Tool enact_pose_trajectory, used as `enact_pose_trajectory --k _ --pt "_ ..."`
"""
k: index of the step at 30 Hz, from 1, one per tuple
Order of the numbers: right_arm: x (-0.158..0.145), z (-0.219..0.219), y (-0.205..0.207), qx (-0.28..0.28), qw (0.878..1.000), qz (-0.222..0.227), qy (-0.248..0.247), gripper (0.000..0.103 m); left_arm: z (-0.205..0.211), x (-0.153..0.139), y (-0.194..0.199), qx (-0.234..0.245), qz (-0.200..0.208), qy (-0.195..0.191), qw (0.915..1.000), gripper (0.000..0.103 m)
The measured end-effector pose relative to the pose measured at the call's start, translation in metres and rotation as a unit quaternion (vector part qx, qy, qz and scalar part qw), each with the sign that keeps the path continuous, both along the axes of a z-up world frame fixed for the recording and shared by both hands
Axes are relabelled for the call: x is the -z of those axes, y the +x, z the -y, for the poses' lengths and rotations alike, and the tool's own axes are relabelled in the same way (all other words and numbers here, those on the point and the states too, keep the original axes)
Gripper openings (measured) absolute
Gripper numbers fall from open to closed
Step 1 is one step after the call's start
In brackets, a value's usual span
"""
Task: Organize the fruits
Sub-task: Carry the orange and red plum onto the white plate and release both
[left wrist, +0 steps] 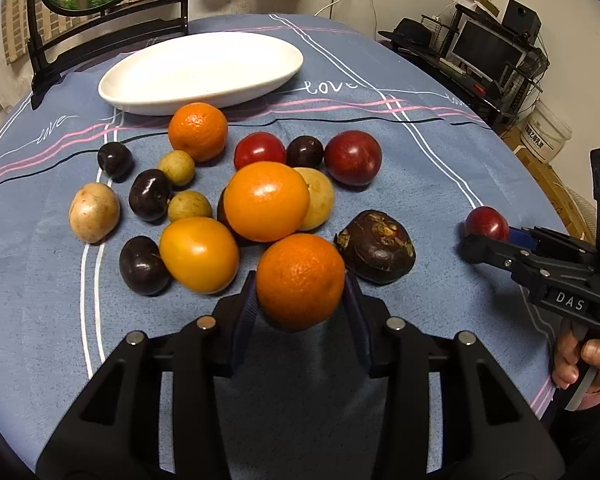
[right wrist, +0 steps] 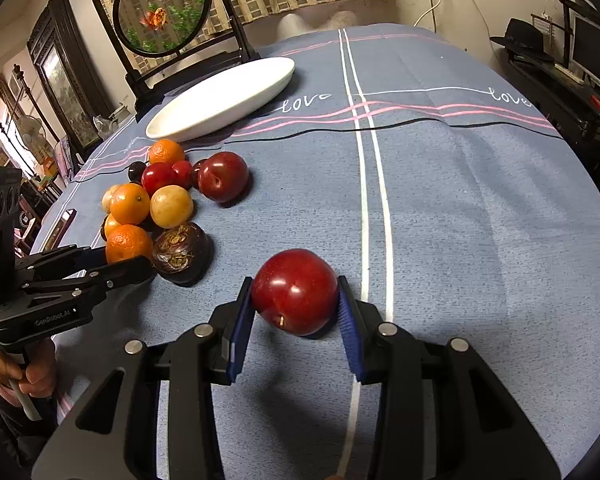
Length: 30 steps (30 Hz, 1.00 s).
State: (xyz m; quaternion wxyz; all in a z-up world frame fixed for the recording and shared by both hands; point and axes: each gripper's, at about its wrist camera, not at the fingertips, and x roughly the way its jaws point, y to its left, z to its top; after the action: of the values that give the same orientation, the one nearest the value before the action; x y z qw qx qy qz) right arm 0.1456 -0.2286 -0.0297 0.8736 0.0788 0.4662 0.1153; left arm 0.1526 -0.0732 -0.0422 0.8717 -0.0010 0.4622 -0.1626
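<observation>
The left gripper has an orange pinched between its blue pads, both pads pressed against the peel, at the near edge of the fruit pile. Off to the right, well apart from the pile, the right gripper has its fingers on either side of a red plum that sits on the blue cloth. The left pad touches the skin; whether the right one does too, I cannot tell, so I cannot say if it truly grips.

Just beside the held orange lies a dark mangosteen. Past it the pile spreads: a bigger orange on top of the heap, a yellow-orange fruit to its left, dark plums, small tan fruits, and a pale potato-like one at the left edge. Further back sit a red tomato, a second red plum and another orange.

Beyond the pile a white oval dish stands with nothing in it, just behind the far orange. Behind the dish is a round painted screen on a black stand.
</observation>
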Motion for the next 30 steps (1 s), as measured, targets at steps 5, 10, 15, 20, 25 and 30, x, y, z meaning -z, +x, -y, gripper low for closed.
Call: enact_pose_trajectory --k 5,10,15,20,25,30 --pt "-0.001 -0.003 0.001 -0.005 1.000 0.000 -0.003 0.040 -0.010 -0.005 -0.003 0.014 0.000 -0.024 0.9996 0.041" --pt "-0.016 -0.021 0.022 -0.036 0.999 0.010 0.024 0.040 -0.035 -0.034 -0.003 0.028 0.024 -0.064 0.9973 0.041" --pt "-0.047 -0.054 0.072 -0.068 0.995 0.057 0.036 0.040 -0.066 -0.069 0.045 -0.008 0.071 -0.046 0.9964 0.042" --pt "-0.049 -0.094 0.155 -0.079 0.993 0.082 -0.006 0.040 -0.089 -0.068 0.128 -0.061 0.060 -0.037 0.9956 0.042" --pt "-0.029 -0.117 0.206 -0.088 0.994 0.059 -0.033 0.040 -0.112 -0.039 0.186 -0.112 0.017 -0.057 0.9919 0.041" --pt "-0.016 -0.132 0.223 -0.100 0.993 0.044 -0.053 0.041 -0.114 -0.029 0.202 -0.117 0.004 -0.054 0.9916 0.042"
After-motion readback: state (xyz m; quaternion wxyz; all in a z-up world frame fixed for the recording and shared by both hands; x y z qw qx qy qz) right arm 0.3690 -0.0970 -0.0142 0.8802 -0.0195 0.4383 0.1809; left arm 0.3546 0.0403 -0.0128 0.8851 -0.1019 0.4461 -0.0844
